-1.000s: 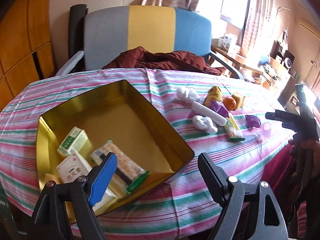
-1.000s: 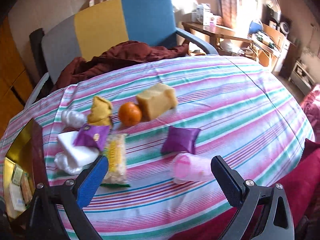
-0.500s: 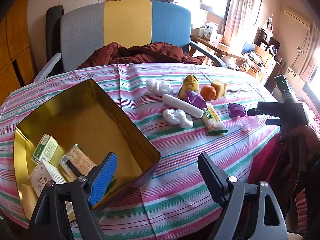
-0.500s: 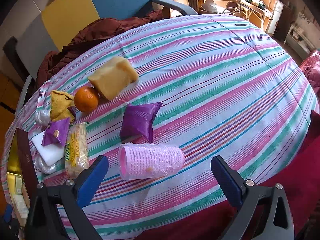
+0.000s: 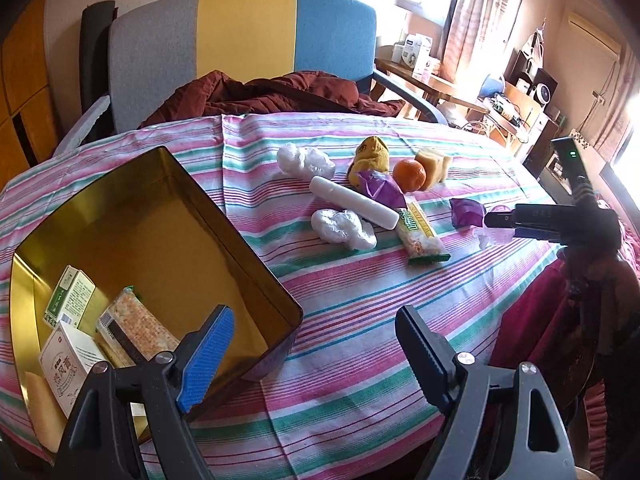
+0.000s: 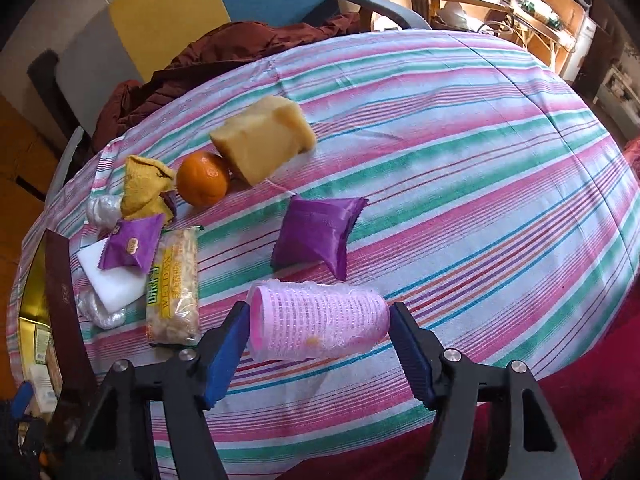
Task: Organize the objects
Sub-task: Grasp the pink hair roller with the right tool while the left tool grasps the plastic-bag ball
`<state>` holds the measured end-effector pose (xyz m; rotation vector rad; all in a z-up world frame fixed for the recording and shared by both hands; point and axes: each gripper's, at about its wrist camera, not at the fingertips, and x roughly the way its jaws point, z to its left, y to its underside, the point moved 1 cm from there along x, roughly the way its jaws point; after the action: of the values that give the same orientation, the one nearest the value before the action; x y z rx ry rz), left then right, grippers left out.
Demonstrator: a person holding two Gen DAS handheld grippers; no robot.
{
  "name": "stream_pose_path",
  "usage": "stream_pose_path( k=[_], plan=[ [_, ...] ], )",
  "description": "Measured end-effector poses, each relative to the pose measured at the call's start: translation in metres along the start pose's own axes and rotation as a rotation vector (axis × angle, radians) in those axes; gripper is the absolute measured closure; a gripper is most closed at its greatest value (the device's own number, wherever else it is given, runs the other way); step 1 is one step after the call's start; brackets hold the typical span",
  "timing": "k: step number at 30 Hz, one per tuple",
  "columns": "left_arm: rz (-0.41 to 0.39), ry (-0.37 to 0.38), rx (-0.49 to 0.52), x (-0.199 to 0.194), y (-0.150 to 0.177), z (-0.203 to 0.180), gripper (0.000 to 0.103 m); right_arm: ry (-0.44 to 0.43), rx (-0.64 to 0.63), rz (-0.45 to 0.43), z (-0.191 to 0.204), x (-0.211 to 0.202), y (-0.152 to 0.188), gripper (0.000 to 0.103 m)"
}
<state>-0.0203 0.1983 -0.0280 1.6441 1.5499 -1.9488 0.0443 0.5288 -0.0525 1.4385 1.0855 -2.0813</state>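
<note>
A pink ribbed roller (image 6: pixel 316 324) lies on its side on the striped tablecloth (image 6: pixel 460 168) near the front edge. My right gripper (image 6: pixel 320 344) straddles it, one blue pad at each end, and its jaws are closing; I see no squeeze on the roller. Behind it sit a purple packet (image 6: pixel 316 236), an orange (image 6: pixel 204 178) and a yellow sponge block (image 6: pixel 264 140). My left gripper (image 5: pixel 312 356) hangs open and empty over the cloth, beside the corner of the gold tin (image 5: pixel 240 240). The tin holds small boxes (image 5: pixel 68 300) and a cracker pack (image 5: pixel 136 328).
Left of the roller lie a snack bar (image 6: pixel 174 284), a second purple packet (image 6: pixel 130 242), a white foam stick (image 5: pixel 352 202), two crumpled plastic wads (image 5: pixel 344 228) and a yellow pouch (image 5: pixel 370 156). A chair with a maroon garment (image 5: pixel 260 92) stands behind the table.
The right gripper came down over the pink roller and its jaws narrowed around it. The left gripper's view shifted right, so the tin now sits further left.
</note>
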Motion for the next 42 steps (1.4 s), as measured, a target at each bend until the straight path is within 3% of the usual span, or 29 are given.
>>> stream_pose_path(
  k=[5, 10, 18, 33, 34, 36, 42],
  plan=[
    [0.022, 0.009, -0.013, 0.01, -0.009, -0.001, 0.019, -0.092, -0.072, -0.055, 0.015, -0.013, 0.004, 0.033],
    [0.041, 0.009, -0.017, 0.023, -0.021, -0.004, 0.02, -0.112, -0.081, -0.095, 0.02, -0.017, 0.004, 0.033],
    [0.067, -0.02, 0.066, 0.052, -0.042, -0.023, 0.02, -0.147, -0.06, -0.142, 0.015, -0.024, 0.003, 0.033],
    [0.168, -0.085, 0.113, 0.132, -0.068, -0.036, 0.018, -0.17, -0.06, -0.183, 0.015, -0.028, 0.004, 0.033],
    [0.176, -0.085, 0.106, 0.137, -0.069, -0.035, 0.019, -0.173, -0.059, -0.184, 0.015, -0.028, 0.004, 0.033],
    [0.167, -0.048, 0.079, 0.141, -0.069, -0.032, 0.042, -0.175, -0.06, -0.19, 0.015, -0.029, 0.004, 0.032],
    [0.141, -0.022, 0.084, 0.123, -0.053, -0.028, 0.049, -0.176, -0.073, -0.209, 0.017, -0.031, 0.003, 0.033]
  ],
)
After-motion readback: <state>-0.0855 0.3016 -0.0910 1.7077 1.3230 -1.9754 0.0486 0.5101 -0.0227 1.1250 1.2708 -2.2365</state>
